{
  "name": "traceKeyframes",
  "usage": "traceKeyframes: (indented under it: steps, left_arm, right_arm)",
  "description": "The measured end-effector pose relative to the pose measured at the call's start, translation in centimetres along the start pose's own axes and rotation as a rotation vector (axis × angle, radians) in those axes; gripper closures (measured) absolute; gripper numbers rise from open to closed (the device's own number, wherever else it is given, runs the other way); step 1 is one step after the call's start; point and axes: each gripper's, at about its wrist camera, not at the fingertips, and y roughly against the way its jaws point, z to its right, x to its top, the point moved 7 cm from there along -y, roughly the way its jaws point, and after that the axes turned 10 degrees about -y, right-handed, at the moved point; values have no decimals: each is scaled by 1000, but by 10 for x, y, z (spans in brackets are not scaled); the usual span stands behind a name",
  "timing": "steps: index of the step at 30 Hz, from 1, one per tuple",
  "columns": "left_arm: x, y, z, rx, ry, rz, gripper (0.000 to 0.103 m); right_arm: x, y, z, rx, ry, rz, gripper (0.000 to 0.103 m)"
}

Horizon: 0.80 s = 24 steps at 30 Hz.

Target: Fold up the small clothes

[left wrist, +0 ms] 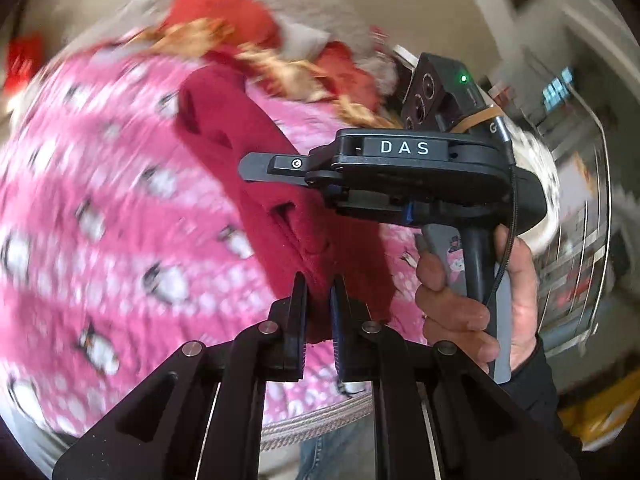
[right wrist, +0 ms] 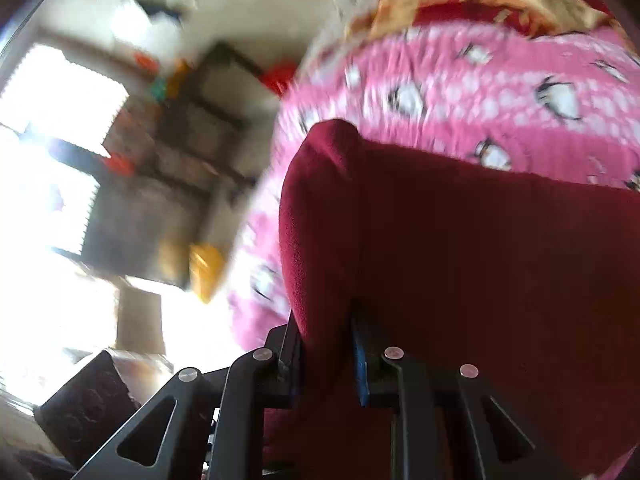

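A dark red garment (left wrist: 280,196) hangs stretched above a pink blanket with penguins (left wrist: 100,184). My left gripper (left wrist: 319,292) is shut on one edge of it, the cloth pinched between the pads. In the same view the right gripper (left wrist: 256,170) reaches in from the right, held by a hand (left wrist: 476,300), its fingers against the garment's far part. In the right wrist view the dark red garment (right wrist: 460,260) fills the lower right, and my right gripper (right wrist: 326,316) is shut on a thick fold of it. Both views are blurred.
Red and gold patterned cloth (left wrist: 240,36) lies at the far end of the pink blanket (right wrist: 480,92). A metal rack with shelves (left wrist: 580,220) stands at the right. A dark shelf unit (right wrist: 188,148) and bright windows (right wrist: 60,92) are beyond the bed's edge. A yellow object (right wrist: 206,268) is on the floor.
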Motion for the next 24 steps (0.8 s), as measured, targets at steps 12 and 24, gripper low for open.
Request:
traceKeyframes:
  steps: [12, 24]
  left_arm:
    - [2, -139, 102, -52, -281, -196, 94]
    - [-58, -227, 98, -33, -274, -400, 92]
  right_arm:
    - [5, 128, 151, 202, -321, 299, 85]
    - [-18, 123, 283, 259, -569, 292, 85]
